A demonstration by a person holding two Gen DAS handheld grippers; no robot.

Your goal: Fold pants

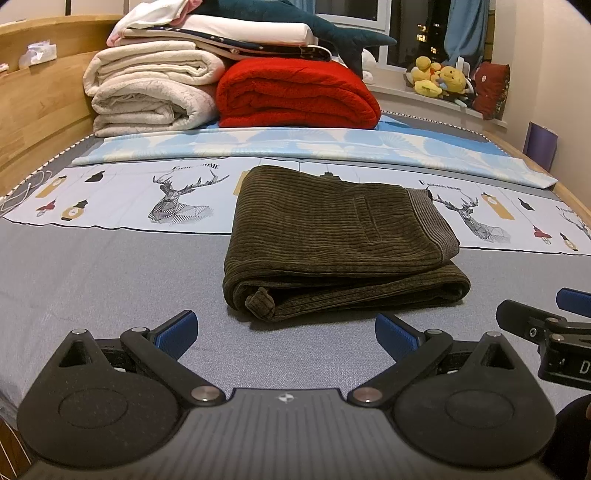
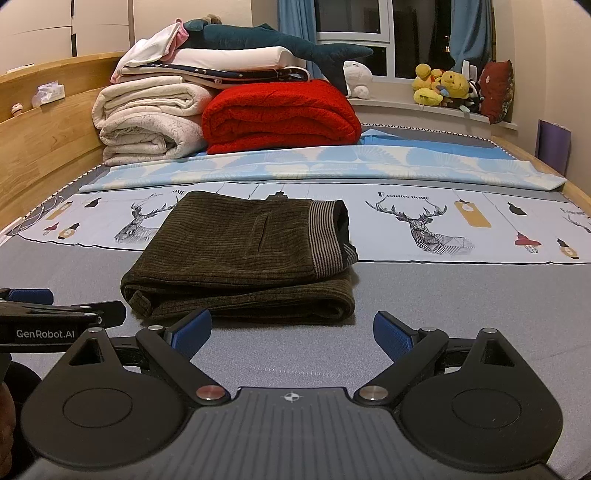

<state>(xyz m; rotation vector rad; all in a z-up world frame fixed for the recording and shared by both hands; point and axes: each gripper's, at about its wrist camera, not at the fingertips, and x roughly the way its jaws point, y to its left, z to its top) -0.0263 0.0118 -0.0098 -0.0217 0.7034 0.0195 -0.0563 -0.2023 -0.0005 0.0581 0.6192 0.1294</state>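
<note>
Dark olive corduroy pants (image 1: 332, 240) lie folded into a thick rectangle on the grey bed cover (image 1: 92, 280), striped waistband on the right. My left gripper (image 1: 286, 334) is open just short of the near folded edge, nothing between its blue pads. In the right wrist view the same pants (image 2: 243, 254) lie slightly left of centre. My right gripper (image 2: 291, 336) is open too, empty, its left fingertip close to the near edge of the pants. Each gripper shows at the edge of the other's view: the right gripper (image 1: 546, 325), the left gripper (image 2: 55, 314).
A red blanket (image 1: 295, 92), rolled cream blankets (image 1: 147, 92) and a plush shark (image 1: 332, 26) are stacked at the head of the bed. A light blue sheet (image 1: 314, 146) lies behind the pants. A wooden bed frame (image 1: 33, 110) runs along the left; yellow plush toys (image 1: 439, 79) sit on the windowsill.
</note>
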